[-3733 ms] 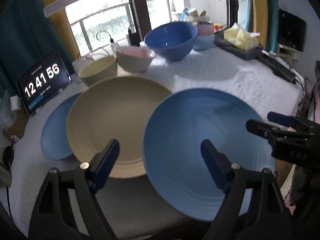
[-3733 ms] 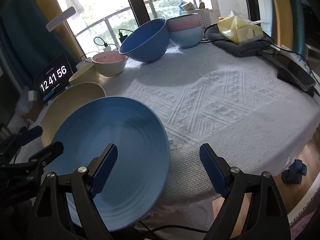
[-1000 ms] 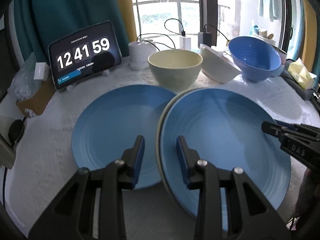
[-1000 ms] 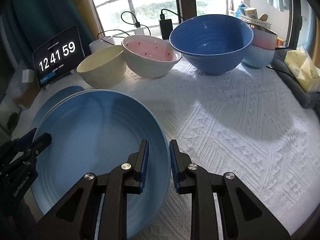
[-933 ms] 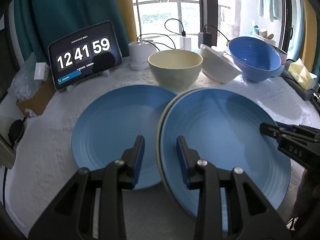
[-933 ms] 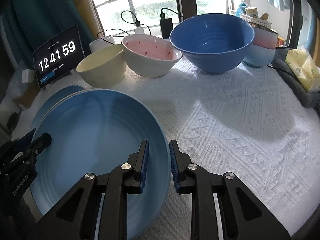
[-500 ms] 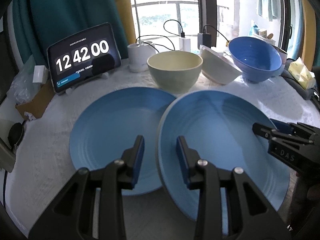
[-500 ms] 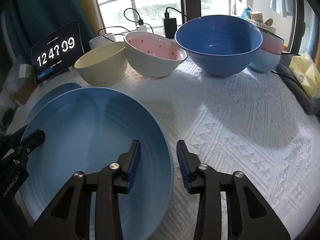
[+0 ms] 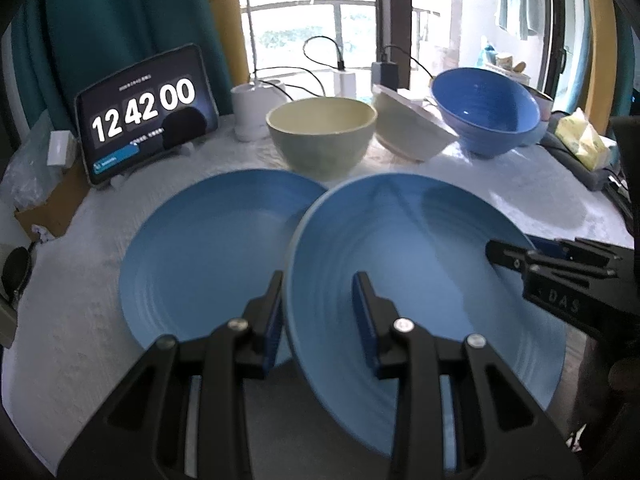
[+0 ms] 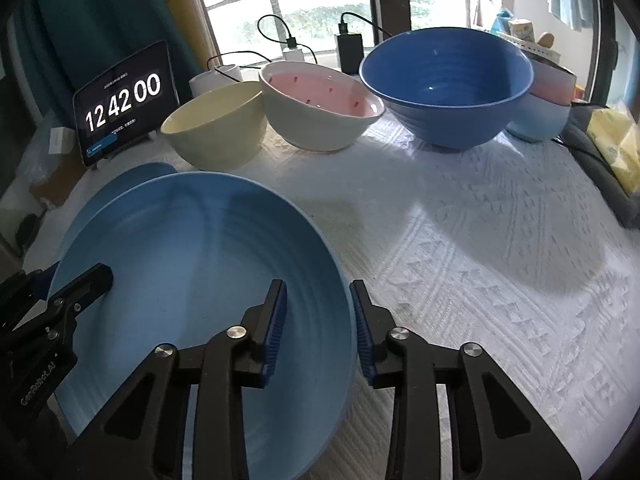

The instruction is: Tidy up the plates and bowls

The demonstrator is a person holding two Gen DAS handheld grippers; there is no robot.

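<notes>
The big blue plate (image 9: 420, 264) sits face up, tilted, overlapping another blue plate (image 9: 208, 248) on the counter (image 10: 480, 248). Left tool (image 9: 320, 320) straddles its near-left rim, narrowly open; right tool (image 10: 318, 320) straddles the right rim, closing.

Home dining table (image 10: 460, 248), balcony window (image 10: 320, 4) (curtains (image 9: 120, 28) drawn back)

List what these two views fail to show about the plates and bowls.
- Under the near blue plate: covered by the plate itself, both views.
- Whether the left gripper pinches its rim: left wrist view, unclear.
- Stacked bowls: right wrist view, half hidden by the big blue bowl; insides unseen.
- Far blue plate: right wrist view, mostly behind the near one.
</notes>
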